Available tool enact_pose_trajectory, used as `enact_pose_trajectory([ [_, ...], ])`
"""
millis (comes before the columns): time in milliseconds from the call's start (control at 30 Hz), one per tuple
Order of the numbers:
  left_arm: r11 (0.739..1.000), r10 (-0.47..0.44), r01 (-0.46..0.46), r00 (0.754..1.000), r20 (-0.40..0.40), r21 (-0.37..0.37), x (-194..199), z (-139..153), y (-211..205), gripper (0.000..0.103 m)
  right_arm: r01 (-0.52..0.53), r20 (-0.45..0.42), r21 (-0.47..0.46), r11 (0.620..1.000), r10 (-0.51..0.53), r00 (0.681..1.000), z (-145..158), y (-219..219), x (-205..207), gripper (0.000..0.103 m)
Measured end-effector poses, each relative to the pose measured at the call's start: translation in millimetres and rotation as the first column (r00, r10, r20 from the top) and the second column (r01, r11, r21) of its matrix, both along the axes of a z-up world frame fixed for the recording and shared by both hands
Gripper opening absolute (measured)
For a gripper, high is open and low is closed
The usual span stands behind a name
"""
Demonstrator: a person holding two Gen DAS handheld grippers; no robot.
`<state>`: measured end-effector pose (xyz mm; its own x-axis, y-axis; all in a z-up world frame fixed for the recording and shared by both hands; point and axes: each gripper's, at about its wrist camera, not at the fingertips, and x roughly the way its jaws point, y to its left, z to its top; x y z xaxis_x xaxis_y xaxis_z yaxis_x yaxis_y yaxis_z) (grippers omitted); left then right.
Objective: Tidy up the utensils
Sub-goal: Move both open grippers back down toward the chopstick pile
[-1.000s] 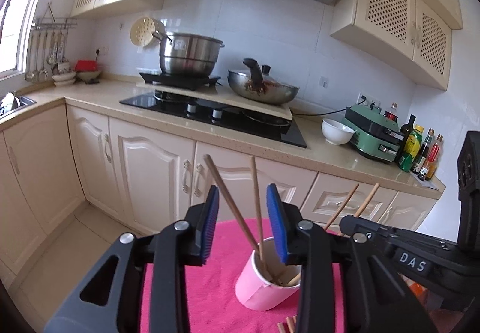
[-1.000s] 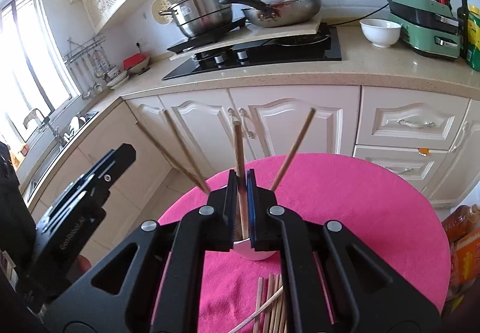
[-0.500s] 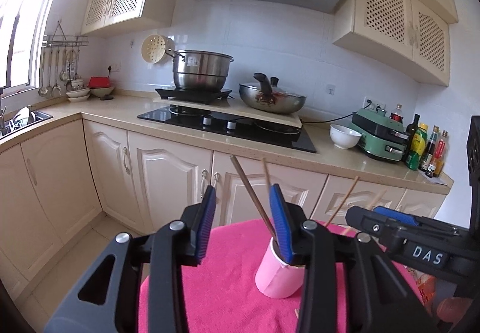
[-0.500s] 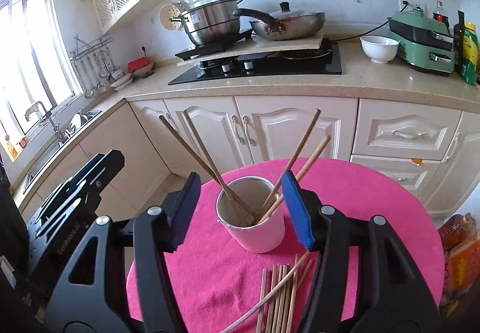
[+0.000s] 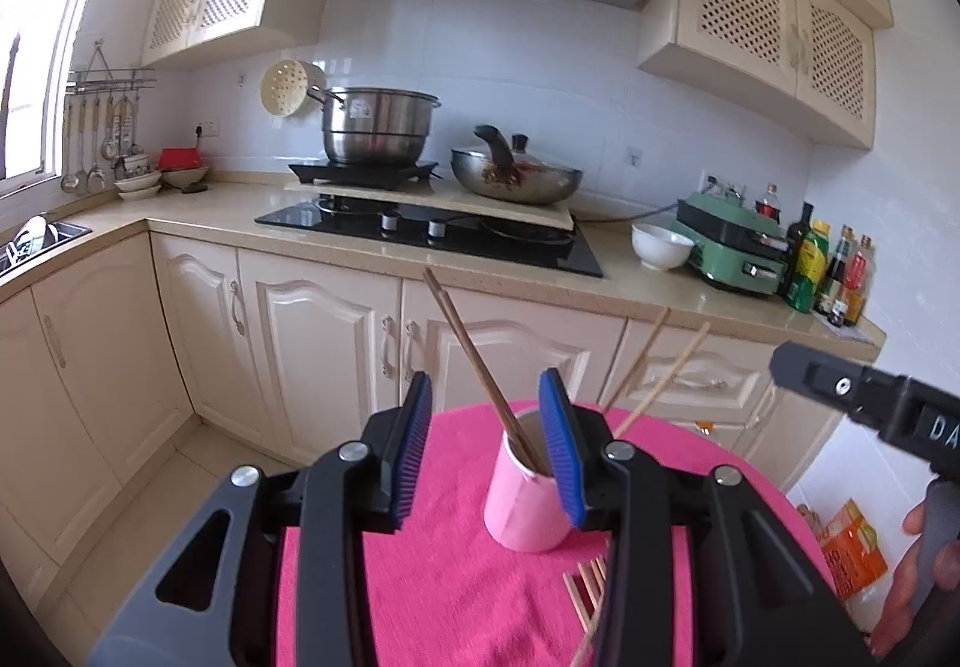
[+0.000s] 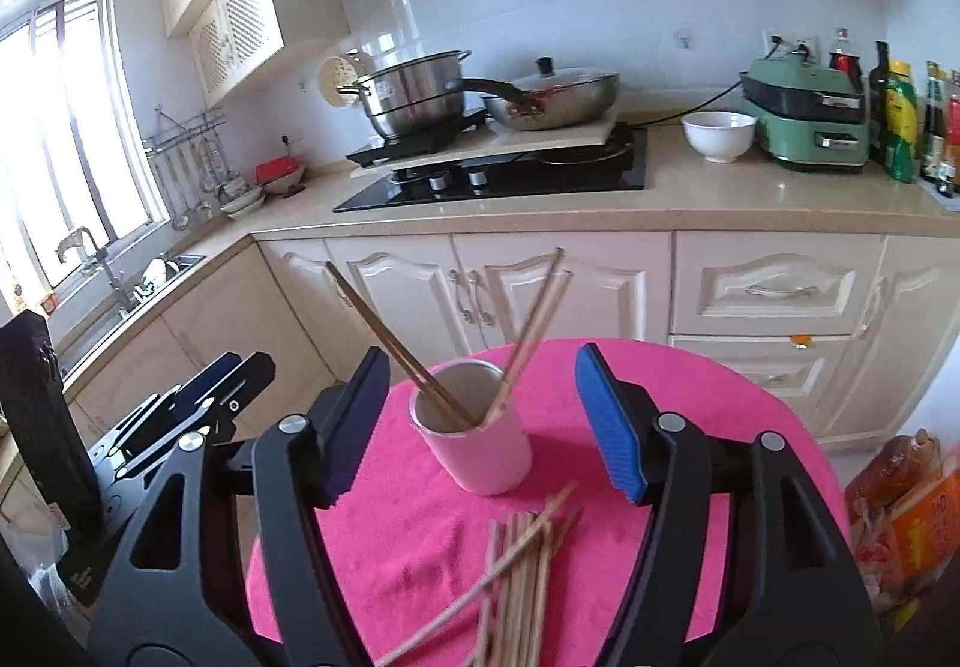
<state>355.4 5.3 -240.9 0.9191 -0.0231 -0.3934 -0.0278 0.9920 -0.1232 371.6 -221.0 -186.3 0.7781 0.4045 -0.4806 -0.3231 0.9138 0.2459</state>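
A pink-white cup stands on the round table with a pink cloth; several wooden chopsticks lean in it. It also shows in the left wrist view, partly behind the right finger. More loose chopsticks lie on the cloth in front of the cup. My right gripper is open and empty, its jaws either side of the cup and drawn back from it. My left gripper is open and empty, just left of the cup.
Behind the table run cream cabinets and a counter with a hob, a steel pot, a pan, a white bowl, a green appliance and bottles. Snack bags lie right of the table.
My right gripper let go of a chopstick into the cup, opened wide and drew back. My left gripper stayed open and pulled back slightly.
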Motion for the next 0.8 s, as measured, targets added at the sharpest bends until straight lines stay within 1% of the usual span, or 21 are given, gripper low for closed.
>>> enact_pose_trajectory([
  [133,1.0,-0.031,0.031,0.999,-0.042,0.0,-3,-11,-6,0.037,0.031,-0.035,-0.019,0.999,-0.032,0.999,-11,-15,-10,0.064],
  [267,0.998,-0.066,0.068,0.993,-0.1,0.016,-2,-30,-15,0.037,0.085,-0.09,-0.05,0.995,-0.089,0.992,-33,-30,-19,0.064],
  [400,0.99,-0.134,0.139,0.97,-0.201,0.011,4,-55,-27,0.037,0.133,-0.171,-0.073,0.988,-0.143,0.975,-63,-42,-25,0.064],
  [500,0.978,-0.197,0.207,0.929,-0.312,-0.001,13,-79,-40,0.037,0.149,-0.241,-0.088,0.985,-0.166,0.956,-87,-48,-27,0.064],
  [567,0.969,-0.231,0.247,0.891,-0.391,-0.009,19,-96,-49,0.037,0.152,-0.28,-0.088,0.985,-0.17,0.945,-101,-51,-28,0.064],
  [633,0.96,-0.258,0.279,0.86,-0.441,-0.016,23,-111,-57,0.037,0.148,-0.309,-0.092,0.985,-0.17,0.936,-111,-51,-29,0.064],
  [800,0.944,-0.285,0.331,0.809,-0.514,-0.003,30,-136,-72,0.037,0.134,-0.363,-0.089,0.987,-0.157,0.919,-134,-50,-30,0.064],
])
